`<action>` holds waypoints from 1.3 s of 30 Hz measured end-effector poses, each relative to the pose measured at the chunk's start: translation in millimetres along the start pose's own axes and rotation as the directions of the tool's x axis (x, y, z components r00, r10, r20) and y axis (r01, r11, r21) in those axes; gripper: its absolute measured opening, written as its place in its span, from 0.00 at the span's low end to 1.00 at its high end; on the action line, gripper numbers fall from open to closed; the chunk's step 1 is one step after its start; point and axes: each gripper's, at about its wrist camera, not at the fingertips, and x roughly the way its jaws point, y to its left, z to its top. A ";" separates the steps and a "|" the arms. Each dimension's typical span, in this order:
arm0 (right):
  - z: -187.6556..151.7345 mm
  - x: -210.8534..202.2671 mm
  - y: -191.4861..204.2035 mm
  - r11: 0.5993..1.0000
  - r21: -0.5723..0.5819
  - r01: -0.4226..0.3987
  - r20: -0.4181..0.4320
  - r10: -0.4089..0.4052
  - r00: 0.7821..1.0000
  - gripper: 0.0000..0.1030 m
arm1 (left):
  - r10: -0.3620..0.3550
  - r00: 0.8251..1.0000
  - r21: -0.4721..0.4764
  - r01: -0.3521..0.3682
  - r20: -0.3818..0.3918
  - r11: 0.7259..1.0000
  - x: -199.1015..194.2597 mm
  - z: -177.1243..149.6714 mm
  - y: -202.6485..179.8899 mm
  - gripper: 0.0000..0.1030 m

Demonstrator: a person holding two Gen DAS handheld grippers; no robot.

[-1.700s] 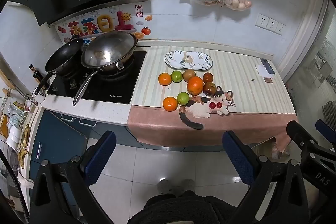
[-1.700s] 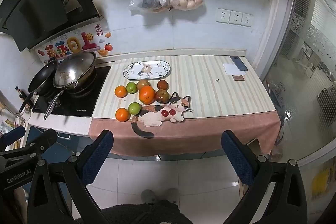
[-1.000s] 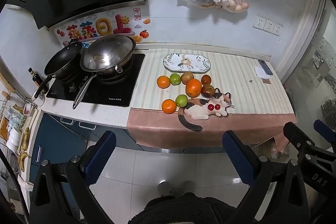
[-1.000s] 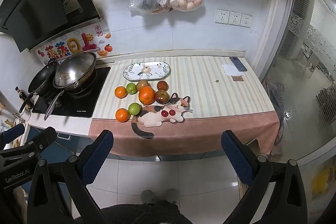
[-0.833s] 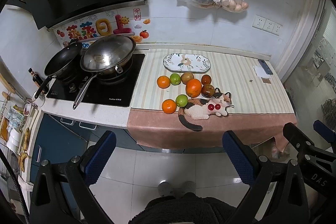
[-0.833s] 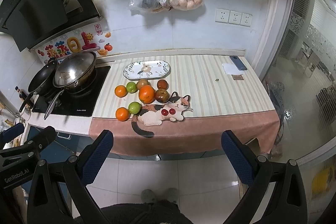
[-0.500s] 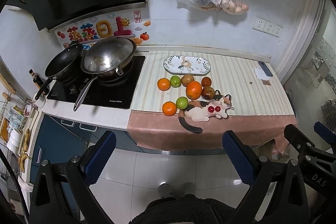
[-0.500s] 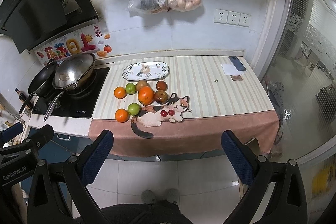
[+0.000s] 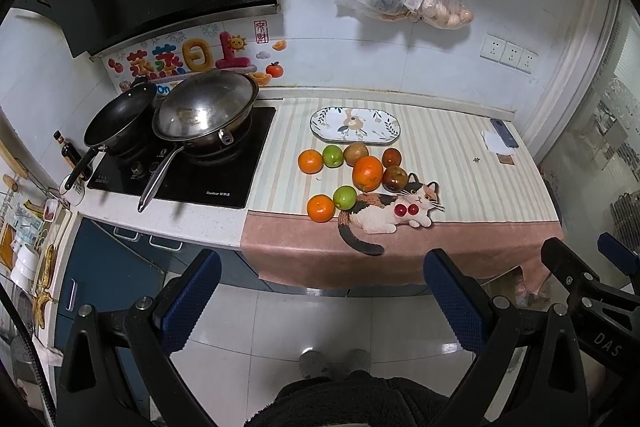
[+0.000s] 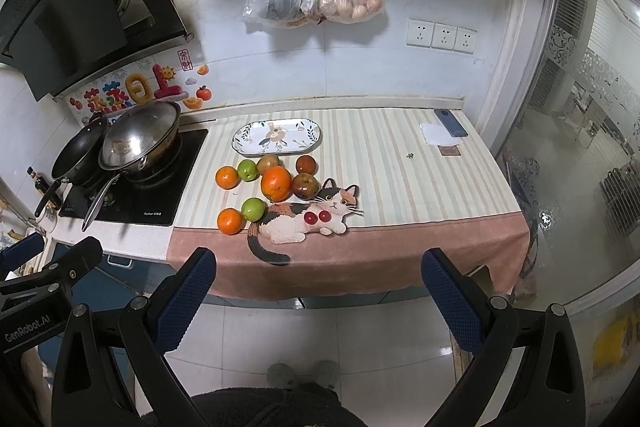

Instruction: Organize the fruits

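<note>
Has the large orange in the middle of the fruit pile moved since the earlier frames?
No. The large orange sits in the same spot between the oval plate and the cat-shaped mat; only the camera shifted slightly.

Left gripper (image 9: pixel 322 293) and right gripper (image 10: pixel 318 291) held side by side, level, jaws spread wide, gripping nothing, over the person's feet.

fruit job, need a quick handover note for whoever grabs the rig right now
Left tongs: open, empty, held back over the floor.
Right tongs: the same.
Fruit: all loose on the striped cloth, big orange in the middle, green apple near the front edge.
Floral plate: behind the fruit, nothing on it.
Done: nothing.
Left: every fruit, probably onto the plate.
</note>
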 end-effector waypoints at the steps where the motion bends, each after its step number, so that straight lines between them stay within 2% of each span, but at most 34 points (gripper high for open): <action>1: 0.4 -0.4 -0.6 1.000 0.000 -0.001 -0.002 0.001 1.000 1.00 | 0.000 1.000 0.000 0.000 0.000 1.000 -0.4 -0.4 0.3 1.00; 39: 9.3 2.3 5.5 1.000 0.001 -0.007 0.003 0.007 1.000 1.00 | -0.008 1.000 -0.002 0.008 0.006 1.000 1.2 12.5 3.1 1.00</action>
